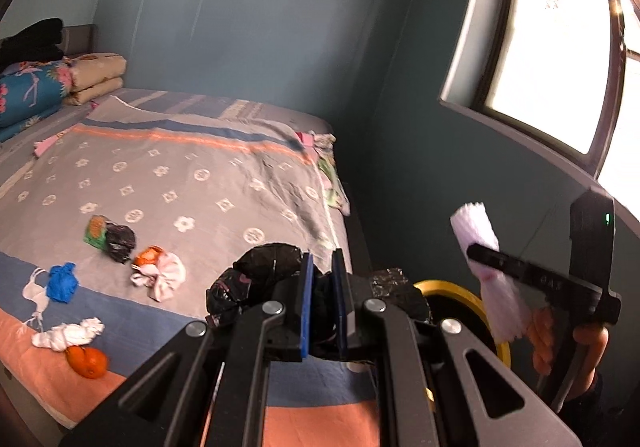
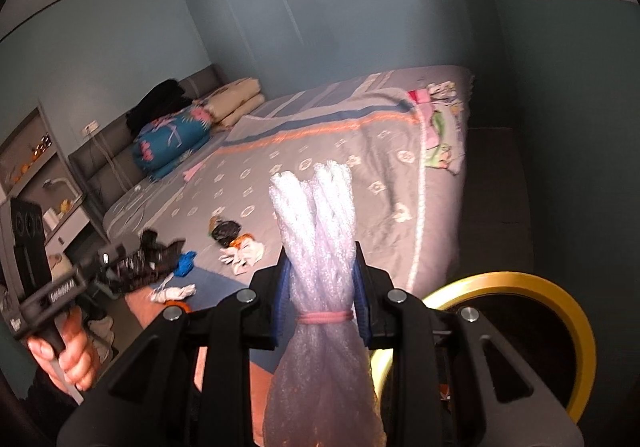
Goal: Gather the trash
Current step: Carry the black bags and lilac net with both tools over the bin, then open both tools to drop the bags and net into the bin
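Right wrist view: right tool [image 2: 320, 287] clamps soft, light white foam-net bundle [image 2: 316, 223] above its pink band, near yellow-rimmed bin [image 2: 560, 299]. Left tool [image 1: 322, 299] pinches crumpled black plastic bag [image 1: 256, 271]; light, slippery.

Left tongs [image 1: 322, 295] clamped on crumpled black plastic [image 1: 260, 275], held over bed [image 1: 200, 175] edge. Right tongs [image 1: 490, 259] grip white foam netting [image 1: 484, 247] above yellow-rimmed bin [image 1: 452, 289]. Orange [image 1: 87, 362], blue wad [image 1: 62, 282], white wads left on bed.

black wrapper [image 1: 256, 279], yellow-rimmed bin [image 2: 520, 283], grey flower-print bedspread [image 1: 224, 183]
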Motion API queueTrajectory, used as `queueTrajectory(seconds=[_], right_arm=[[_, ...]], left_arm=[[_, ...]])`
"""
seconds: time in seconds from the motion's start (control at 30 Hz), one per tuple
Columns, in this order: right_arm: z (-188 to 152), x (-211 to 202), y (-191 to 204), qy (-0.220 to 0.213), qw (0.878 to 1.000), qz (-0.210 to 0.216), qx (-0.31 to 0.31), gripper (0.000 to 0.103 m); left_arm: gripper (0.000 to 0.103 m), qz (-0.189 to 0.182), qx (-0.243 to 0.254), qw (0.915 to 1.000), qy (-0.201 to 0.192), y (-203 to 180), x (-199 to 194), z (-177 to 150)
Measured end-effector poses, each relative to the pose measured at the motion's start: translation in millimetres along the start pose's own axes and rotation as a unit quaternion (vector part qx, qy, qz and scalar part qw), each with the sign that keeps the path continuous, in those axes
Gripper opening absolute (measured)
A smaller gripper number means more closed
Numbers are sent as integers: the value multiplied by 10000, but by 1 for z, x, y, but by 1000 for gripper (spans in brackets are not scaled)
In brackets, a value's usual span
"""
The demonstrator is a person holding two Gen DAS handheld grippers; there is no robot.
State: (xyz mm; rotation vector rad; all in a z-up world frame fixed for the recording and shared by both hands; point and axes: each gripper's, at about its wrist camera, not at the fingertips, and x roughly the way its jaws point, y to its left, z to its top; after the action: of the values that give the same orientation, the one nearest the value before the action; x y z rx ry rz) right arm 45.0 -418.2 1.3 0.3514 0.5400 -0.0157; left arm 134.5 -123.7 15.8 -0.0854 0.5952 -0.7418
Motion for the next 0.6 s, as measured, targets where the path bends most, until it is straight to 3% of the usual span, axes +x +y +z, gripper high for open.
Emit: queueTrajectory(seconds=[0.27,0.6], right_arm=[[-1,-17,-35,-166,9985,-499,142,27],[-3,-12,-85,-69,9957,-702,608,27]], left_arm=[[9,-207,459,9980,374,-45,32,-15],[9,-554,1120,9894,738,-106,71,-34]])
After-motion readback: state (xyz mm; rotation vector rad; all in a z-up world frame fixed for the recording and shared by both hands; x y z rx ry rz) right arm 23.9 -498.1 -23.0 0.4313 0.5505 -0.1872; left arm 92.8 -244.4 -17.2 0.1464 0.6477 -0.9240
